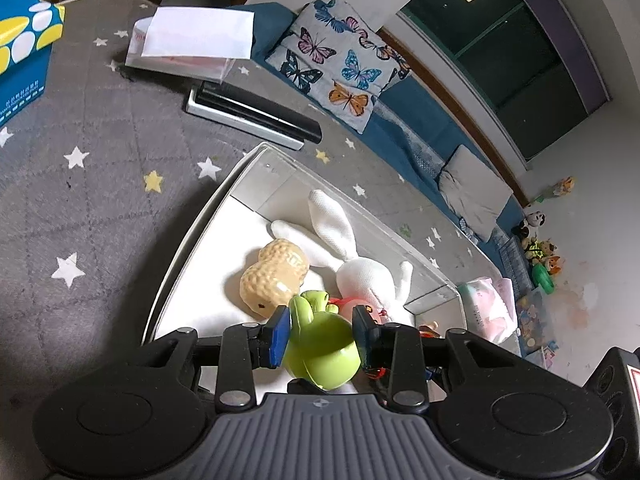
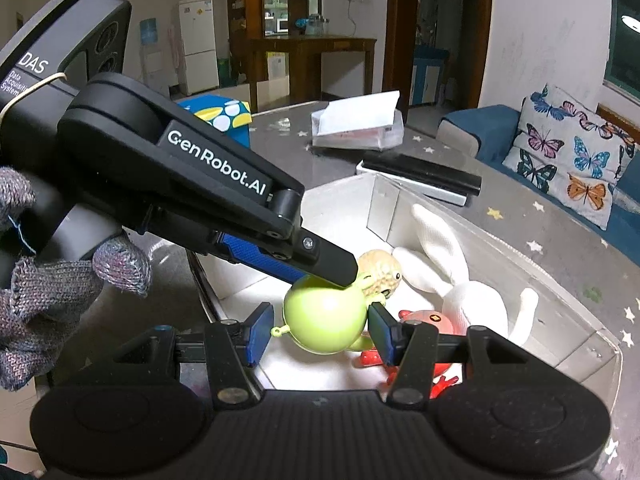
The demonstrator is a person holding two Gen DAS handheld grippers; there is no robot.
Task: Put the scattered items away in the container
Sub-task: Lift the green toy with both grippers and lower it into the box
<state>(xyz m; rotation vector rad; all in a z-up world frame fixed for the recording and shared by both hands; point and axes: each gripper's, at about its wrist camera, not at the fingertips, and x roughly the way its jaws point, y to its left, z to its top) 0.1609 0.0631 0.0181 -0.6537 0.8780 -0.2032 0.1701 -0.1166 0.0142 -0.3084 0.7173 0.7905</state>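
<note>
Left hand-held gripper [image 1: 320,330] clenched on smooth, hard, light green toy [image 1: 322,350] at its round body; right hand-held gripper [image 2: 320,330] released.

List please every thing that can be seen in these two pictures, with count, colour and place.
green toy: one, green, held over the container
container: one, clear walls, on the grey star cloth
peanut toy: one, tan, inside the container
rabbit: one, white, inside the container
red toy: one, red, inside the container
blue box: one, blue and yellow, far corner of the cloth
black bars: dark, count unclear, beyond the container
butterfly pillow: one, grey, on the blue sofa
left gripper: black, shut on the green toy
right gripper: black, open, by the green toy
</note>
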